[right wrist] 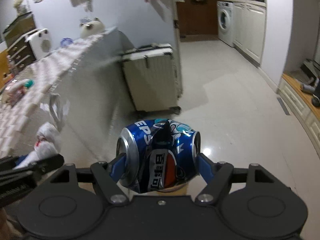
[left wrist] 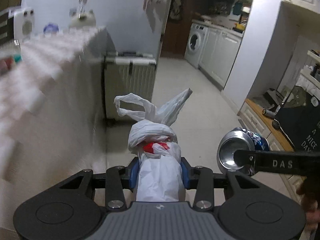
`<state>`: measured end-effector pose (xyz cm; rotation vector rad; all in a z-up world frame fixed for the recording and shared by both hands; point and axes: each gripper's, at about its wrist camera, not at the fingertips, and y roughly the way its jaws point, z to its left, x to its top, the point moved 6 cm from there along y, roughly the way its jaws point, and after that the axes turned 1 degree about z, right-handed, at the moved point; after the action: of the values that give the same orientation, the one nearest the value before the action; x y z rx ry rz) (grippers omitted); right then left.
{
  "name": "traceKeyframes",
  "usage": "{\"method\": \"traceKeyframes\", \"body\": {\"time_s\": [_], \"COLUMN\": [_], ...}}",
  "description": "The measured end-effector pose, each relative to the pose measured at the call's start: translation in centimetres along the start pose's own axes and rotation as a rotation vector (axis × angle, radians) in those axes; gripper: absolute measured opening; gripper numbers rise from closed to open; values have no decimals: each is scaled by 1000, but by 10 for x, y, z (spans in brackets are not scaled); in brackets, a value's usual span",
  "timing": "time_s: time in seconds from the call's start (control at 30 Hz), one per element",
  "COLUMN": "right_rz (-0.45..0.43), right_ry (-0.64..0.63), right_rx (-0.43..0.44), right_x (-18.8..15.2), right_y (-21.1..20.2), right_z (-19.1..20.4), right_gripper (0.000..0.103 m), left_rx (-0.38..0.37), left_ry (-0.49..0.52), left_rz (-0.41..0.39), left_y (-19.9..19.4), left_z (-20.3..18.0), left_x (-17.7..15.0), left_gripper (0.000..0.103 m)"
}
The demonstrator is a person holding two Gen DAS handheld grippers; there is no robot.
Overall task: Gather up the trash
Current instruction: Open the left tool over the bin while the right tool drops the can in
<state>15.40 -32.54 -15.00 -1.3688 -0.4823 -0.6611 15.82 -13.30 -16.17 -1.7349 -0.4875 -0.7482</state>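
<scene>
Bag (left wrist: pixel 160 160) clamped in left gripper (left wrist: pixel 160 170); can (right wrist: pixel 158 156) endwise in right gripper (right wrist: pixel 158 166).

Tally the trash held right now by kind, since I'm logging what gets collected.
Tied white plastic bag, in the left gripper: 1
Crushed blue soda can, in the right gripper: 1
Total: 2

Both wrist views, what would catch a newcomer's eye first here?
A crushed blue soda can sits front and centre in the right wrist view, clamped end to end between the right gripper's blue fingers above a glossy tiled floor. In the left wrist view, the left gripper squeezes a knotted white plastic bag, its handles sticking up like ears. Behind both stands a pale ribbed suitcase.
</scene>
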Motion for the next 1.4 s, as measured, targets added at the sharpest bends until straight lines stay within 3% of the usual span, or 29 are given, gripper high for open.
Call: {"method": "traceKeyframes", "body": {"time_s": [0.23,0.57,0.87,1.1,1.13,1.2,1.23,1.4], "right_rz": [59,127,142,192,195,206,209,217], "right_ry": [85,181,229,268,274,285,291,312], "right_rx": [-16,-37,-23,-20,-22,-26,-30,-31], "right_x": [-32,-55,-47,-41,-40,-39,-38,-36], "right_y": [60,164,240,296,303,315,319,337], "right_z": [-35,-65,-74,-77,-78,-79,-81,-83], "right_gripper": [76,76,78,78,78,78,78,78], "left_rx": [-11,18,-4,1,-2,-3,6,19], "left_ry": [-31,-24,-14,12,8,-2,-12,-5], "left_rz": [121,198,259,300,293,271,261,310], "left_y": [93,222,302,343,347,354,357,365], "left_z": [-8,18,31,40,41,44,47,55], "left_x": [-30,-46,-49,-54,-52,-49,-47,-49], "left_gripper": [43,43,43,44,46,69,87,91]}}
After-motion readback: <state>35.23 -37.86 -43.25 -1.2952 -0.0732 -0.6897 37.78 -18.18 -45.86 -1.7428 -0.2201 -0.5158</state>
